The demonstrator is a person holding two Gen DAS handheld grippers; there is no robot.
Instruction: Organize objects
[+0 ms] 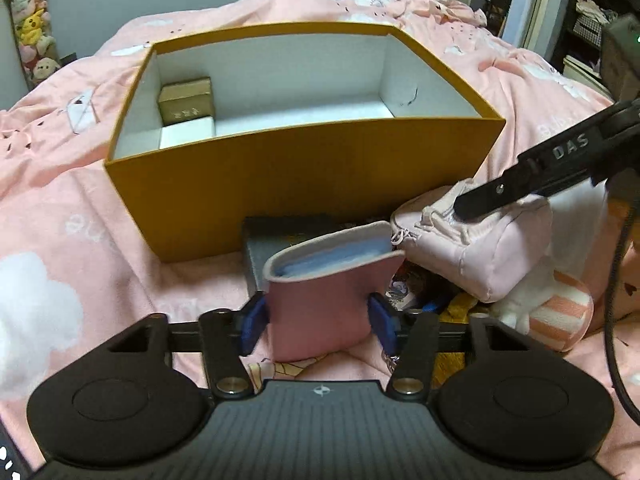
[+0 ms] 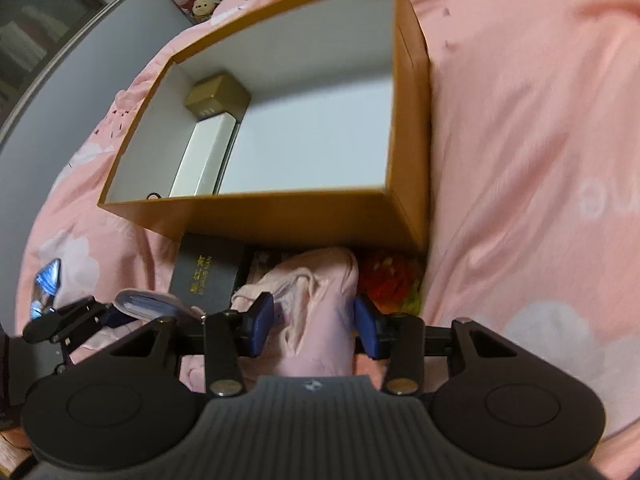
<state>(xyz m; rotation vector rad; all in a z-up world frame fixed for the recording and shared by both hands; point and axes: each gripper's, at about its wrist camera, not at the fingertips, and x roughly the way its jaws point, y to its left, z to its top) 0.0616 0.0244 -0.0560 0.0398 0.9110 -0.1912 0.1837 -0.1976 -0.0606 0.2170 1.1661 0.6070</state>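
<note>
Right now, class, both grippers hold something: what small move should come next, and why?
Probably lift the left gripper with its pink pouch up over the orange box wall. The box stands open directly ahead, mostly bare inside, holding only a gold box and white box.

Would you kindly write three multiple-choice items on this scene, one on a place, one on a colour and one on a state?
1. Where is the small gold box?
A. Inside the big orange box, in a corner
B. On the pink bedspread
C. In the left gripper

2. What colour is the inside of the big orange box?
A. Black
B. White
C. Green

3. What is the right gripper doing?
A. Hanging open over the box
B. Gripping the pale pink zipped bag
C. Gripping the gold box

Answers:
1 A, it sits against the inner walls beside a white box.
2 B, the walls and floor are white.
3 B, its blue pads flank the fabric.
</note>
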